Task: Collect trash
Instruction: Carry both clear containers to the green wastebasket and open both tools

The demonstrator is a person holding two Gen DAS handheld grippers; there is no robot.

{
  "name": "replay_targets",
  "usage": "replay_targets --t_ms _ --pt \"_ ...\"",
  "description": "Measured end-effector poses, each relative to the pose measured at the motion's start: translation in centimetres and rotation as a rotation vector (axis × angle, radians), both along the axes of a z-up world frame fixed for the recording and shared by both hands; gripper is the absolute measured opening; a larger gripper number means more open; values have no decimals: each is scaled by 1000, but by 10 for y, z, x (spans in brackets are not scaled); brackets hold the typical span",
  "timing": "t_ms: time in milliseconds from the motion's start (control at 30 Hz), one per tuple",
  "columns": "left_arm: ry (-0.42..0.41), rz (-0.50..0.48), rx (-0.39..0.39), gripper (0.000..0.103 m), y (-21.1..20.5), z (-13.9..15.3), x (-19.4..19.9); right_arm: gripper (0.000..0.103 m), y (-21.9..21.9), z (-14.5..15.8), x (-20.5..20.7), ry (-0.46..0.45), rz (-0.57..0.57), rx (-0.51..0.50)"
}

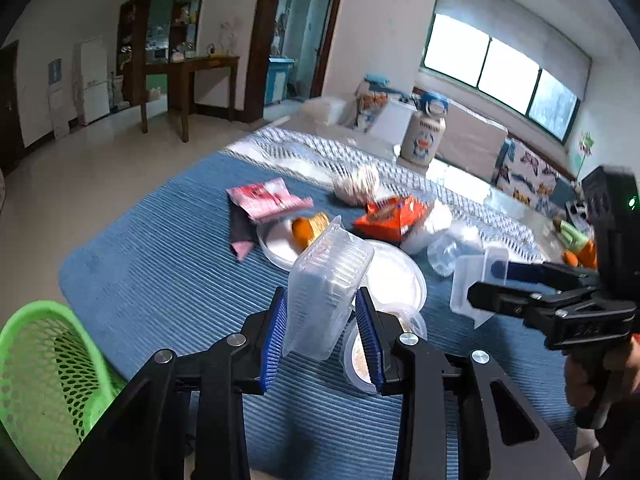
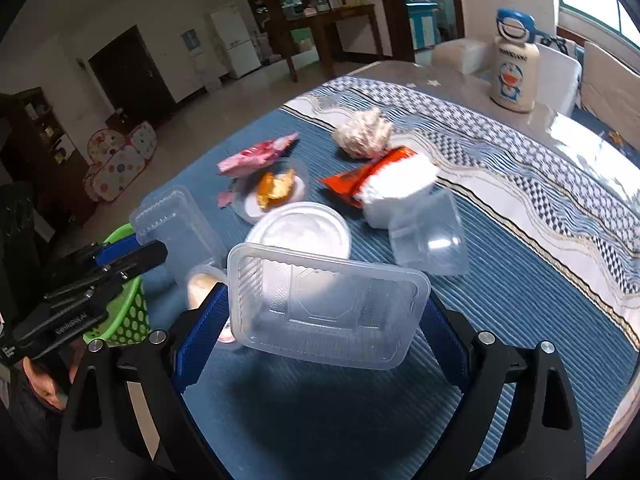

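My left gripper [image 1: 322, 336] is shut on a clear plastic box [image 1: 326, 284] and holds it above the blue tablecloth [image 1: 168, 256]; the box also shows in the right wrist view [image 2: 176, 228]. My right gripper [image 2: 320, 328] is shut on a clear plastic lid [image 2: 328, 304], held flat above the cloth; it also shows in the left wrist view [image 1: 476, 284]. A green mesh basket [image 1: 44, 372] stands at the table's near left corner. Loose trash lies mid-table: a pink wrapper [image 1: 268, 196], an orange wrapper [image 1: 392, 216], a crumpled paper ball [image 2: 362, 132] and a clear cup [image 2: 430, 236].
A white round lid [image 2: 300, 232] and a small dish with orange peel [image 2: 276, 192] lie on the cloth. A small tub [image 1: 360, 356] sits under my left fingers. A Doraemon bottle [image 2: 514, 68] stands at the far side. Chairs stand beyond the table.
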State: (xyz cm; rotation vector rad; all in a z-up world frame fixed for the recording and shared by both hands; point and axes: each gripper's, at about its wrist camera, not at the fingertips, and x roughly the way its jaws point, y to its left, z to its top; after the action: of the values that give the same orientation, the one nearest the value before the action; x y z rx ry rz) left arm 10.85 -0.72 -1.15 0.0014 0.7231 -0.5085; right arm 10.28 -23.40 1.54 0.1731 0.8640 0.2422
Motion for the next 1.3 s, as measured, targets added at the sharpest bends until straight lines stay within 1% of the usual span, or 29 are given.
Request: replay_targets --t_ms 67,267,433,533,667,733,767,867,933,1100,1300 --pt "-12 23 -17 30 10 7 -4 90 7 3 1 -7 11 2" --pt "-47 109 -47 29 54 26 -18 90 38 16 0 -36 74 5" --pt "-44 219 -43 29 104 33 -28 90 70 24 2 -53 143 8" --pt "-31 285 -10 29 135 29 -33 90 94 27 3 -64 195 7" --pt "32 351 33 29 167 12 -34 90 128 27 7 -63 260 17" --pt "89 383 72 29 180 -6 -29 90 142 25 9 -57 281 21" --pt "110 391 80 29 184 -13 -27 90 151 24 10 -52 296 24" --pt "207 408 87 29 197 -45 -19 90 169 20 13 -40 323 19" --pt "235 414 96 29 202 -59 -16 90 179 19 14 -35 337 13" --pt "301 420 83 30 211 -83 -7 91 199 16 19 -28 360 3" --pt "354 430 63 31 216 -101 0 91 209 9 25 -14 367 -9"
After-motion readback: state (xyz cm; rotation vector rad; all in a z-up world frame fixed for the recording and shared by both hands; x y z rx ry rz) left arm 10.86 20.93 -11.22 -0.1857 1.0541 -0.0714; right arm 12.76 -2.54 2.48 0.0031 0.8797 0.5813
